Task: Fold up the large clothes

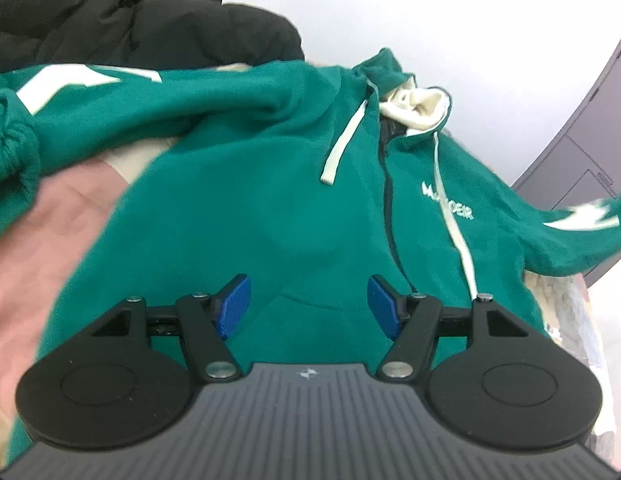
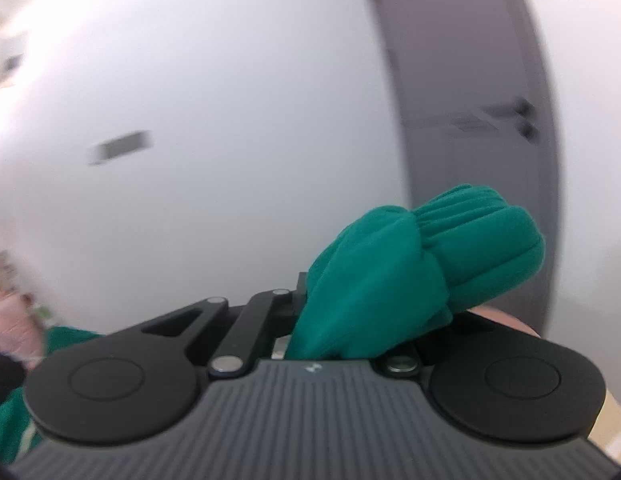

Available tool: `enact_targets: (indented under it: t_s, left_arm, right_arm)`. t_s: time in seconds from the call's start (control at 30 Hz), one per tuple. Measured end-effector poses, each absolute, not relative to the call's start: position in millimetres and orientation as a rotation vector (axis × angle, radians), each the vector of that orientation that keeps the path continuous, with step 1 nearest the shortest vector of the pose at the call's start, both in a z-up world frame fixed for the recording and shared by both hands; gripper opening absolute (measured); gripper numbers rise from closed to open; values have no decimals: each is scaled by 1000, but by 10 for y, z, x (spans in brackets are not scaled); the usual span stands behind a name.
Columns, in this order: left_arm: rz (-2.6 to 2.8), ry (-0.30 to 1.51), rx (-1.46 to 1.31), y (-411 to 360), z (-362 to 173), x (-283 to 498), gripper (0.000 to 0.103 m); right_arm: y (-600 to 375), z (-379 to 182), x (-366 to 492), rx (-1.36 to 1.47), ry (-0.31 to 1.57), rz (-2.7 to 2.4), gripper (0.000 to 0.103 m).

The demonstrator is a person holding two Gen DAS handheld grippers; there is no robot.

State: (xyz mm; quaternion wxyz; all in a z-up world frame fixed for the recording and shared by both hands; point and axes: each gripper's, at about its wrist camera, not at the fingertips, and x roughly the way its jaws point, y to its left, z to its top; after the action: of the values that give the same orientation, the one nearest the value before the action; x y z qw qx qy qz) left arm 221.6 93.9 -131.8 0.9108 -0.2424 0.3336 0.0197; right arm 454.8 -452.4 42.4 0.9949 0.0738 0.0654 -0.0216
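The green hoodie (image 1: 270,184) lies front up on a pink and cream cover (image 1: 50,232), hood (image 1: 414,96) at the far end, zip (image 1: 390,200) closed, one sleeve folded across at far left. The left gripper (image 1: 308,306) hovers over its near hem, blue pads (image 1: 234,306) apart, holding nothing. The right gripper (image 2: 350,320) is clamped on the ribbed cuff (image 2: 470,236), lifted before a white wall (image 2: 210,100). A black jacket (image 1: 130,12) lies far left
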Motion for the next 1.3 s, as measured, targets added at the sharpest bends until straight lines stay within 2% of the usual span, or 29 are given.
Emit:
enact_targets:
  t_s: [0.2, 0.37, 0.53, 0.6, 0.73, 0.9, 0.93, 1.0, 1.07, 1.13, 1.3]
  left_arm:
    - [58, 596, -451, 1113, -1079, 1962, 70]
    - [86, 515, -499, 1401, -925, 1749, 70]
    - [123, 472, -562, 1705, -917, 1631, 70]
    - [142, 464, -599, 1834, -958, 1600, 70]
    - [160, 460, -661, 2001, -1052, 1613, 70]
    - [142, 461, -681, 2025, -1117, 1670, 70]
    - [135, 460, -678, 2016, -1124, 1683, 70]
    - [126, 458, -666, 1995, -1129, 1717, 70]
    - [116, 454, -661, 1976, -1133, 1744, 70]
    - [116, 460, -663, 1955, -1146, 1749, 70]
    - [98, 463, -624, 1866, -1120, 1709, 70]
  right_arm:
    - [-3182, 857, 4022, 39, 73, 211, 10]
    - [-2121, 694, 3421, -87, 87, 459, 10]
    - [-1201, 70, 2815, -225, 163, 643, 10]
    - [-909, -288, 2666, -250, 262, 704, 11]
    - [-459, -980, 2431, -292, 414, 778, 11]
    - [-199, -1488, 2303, -335, 517, 796, 14]
    - [-185, -1492, 2279, -345, 529, 805, 16]
    - [-292, -1531, 2265, -329, 553, 839, 29]
    - [-280, -1533, 2242, -284, 587, 868, 69]
    - [-437, -1473, 2171, -231, 579, 891, 84]
    - [-863, -1484, 2057, -71, 619, 854, 84]
